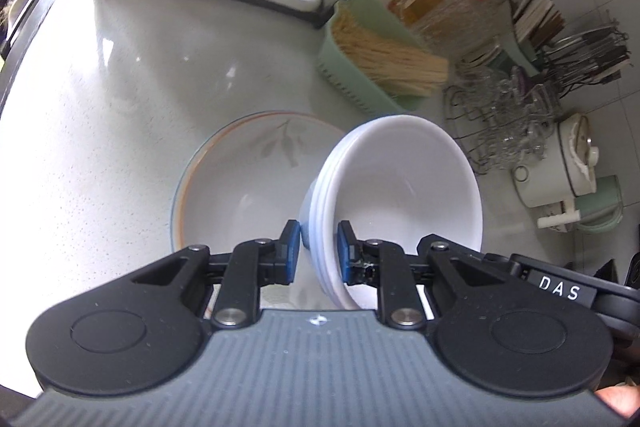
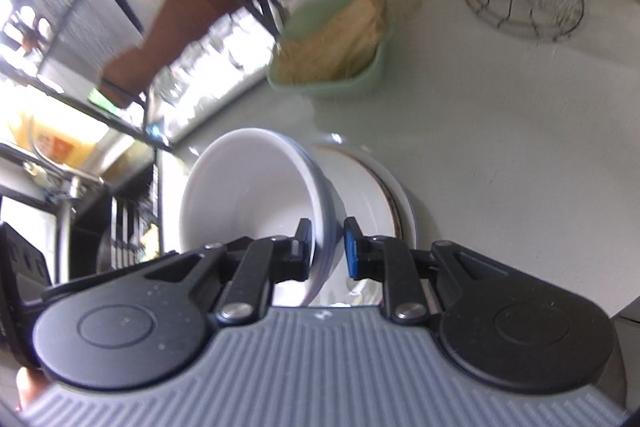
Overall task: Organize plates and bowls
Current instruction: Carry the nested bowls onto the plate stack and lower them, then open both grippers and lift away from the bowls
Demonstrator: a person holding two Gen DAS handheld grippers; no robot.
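Your left gripper (image 1: 318, 251) has its blue pads clamped across the rims of a nested stack of plain white ceramic bowls (image 1: 404, 195). Your right gripper (image 2: 328, 249) pinches the rim of what is probably the same stack (image 2: 256, 187) from the other side. The stack hangs tilted just above the shallow white plate with an orange rim line and grey leaf print (image 1: 248, 163). Beyond that plate stands a mint-green plastic basket of bamboo chopsticks (image 1: 384, 67). Each grip is only a narrow bite on smooth rims, so the bowls could shear apart or slip and strike the plate if you tilt further or lower unevenly.
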